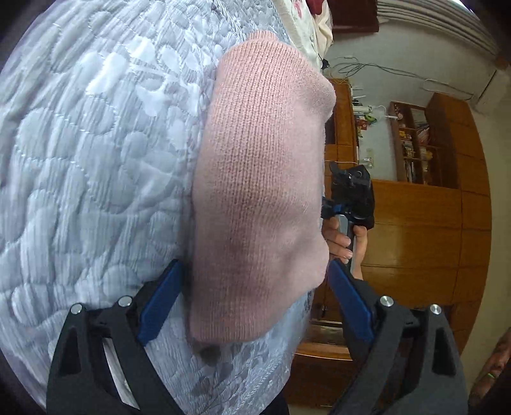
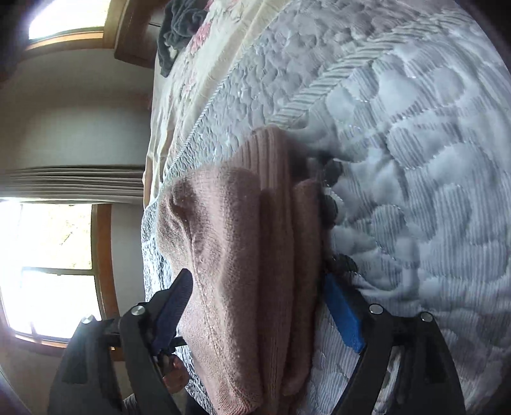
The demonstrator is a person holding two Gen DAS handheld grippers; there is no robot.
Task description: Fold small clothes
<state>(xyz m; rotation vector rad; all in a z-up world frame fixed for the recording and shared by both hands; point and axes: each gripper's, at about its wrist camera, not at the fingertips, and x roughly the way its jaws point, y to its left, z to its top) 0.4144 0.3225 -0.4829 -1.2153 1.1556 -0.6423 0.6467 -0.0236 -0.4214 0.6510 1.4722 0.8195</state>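
A folded pink knit garment (image 1: pixel 255 159) lies on a quilted grey-white bedspread (image 1: pixel 95 159), near the bed's edge. My left gripper (image 1: pixel 254 265) is open, its blue-padded fingers (image 1: pixel 159 306) standing either side of the garment's near end. Beyond the garment, a hand (image 1: pixel 338 236) holds the right gripper's body (image 1: pixel 351 191). From the other side, the pink garment (image 2: pixel 242 239) shows stacked layers and a ribbed hem. The right gripper (image 2: pixel 257 276) is open too and straddles it. Dark round bits (image 2: pixel 330 207) line the garment's edge against the bedspread (image 2: pixel 415 191).
A cream floral blanket (image 2: pixel 198 64) with a dark cloth (image 2: pixel 179 25) on it lies further up the bed. Wooden cabinets (image 1: pixel 415 239) and a filled shelf (image 1: pixel 412 143) stand beyond the bed's edge. A bright window (image 2: pixel 48 255) is on the opposite side.
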